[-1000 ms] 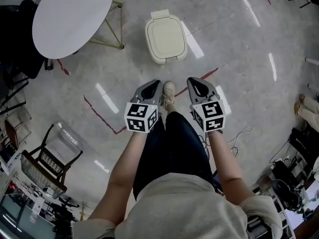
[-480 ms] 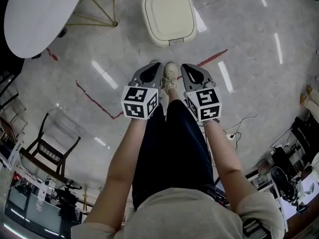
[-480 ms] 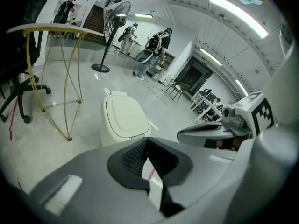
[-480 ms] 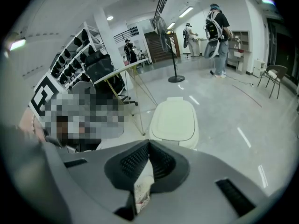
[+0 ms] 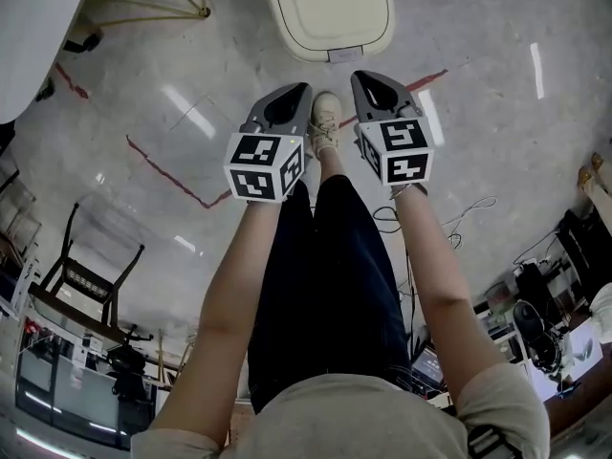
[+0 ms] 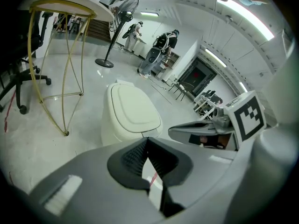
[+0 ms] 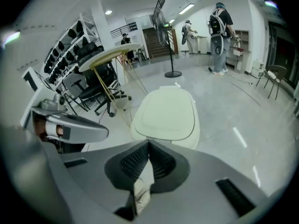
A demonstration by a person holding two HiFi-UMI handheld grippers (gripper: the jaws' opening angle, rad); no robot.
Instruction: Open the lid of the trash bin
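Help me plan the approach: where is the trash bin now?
In the head view the trash bin stands at top centre, lid closed, just ahead of the shoe, left gripper and right gripper, right of the white table.

A yellow-legged white table [image 5: 29, 17] stands well apart from a dark chair [image 5: 91, 280].

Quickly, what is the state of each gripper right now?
Left gripper: closed, holding nothing.
Right gripper: closed, holding nothing.
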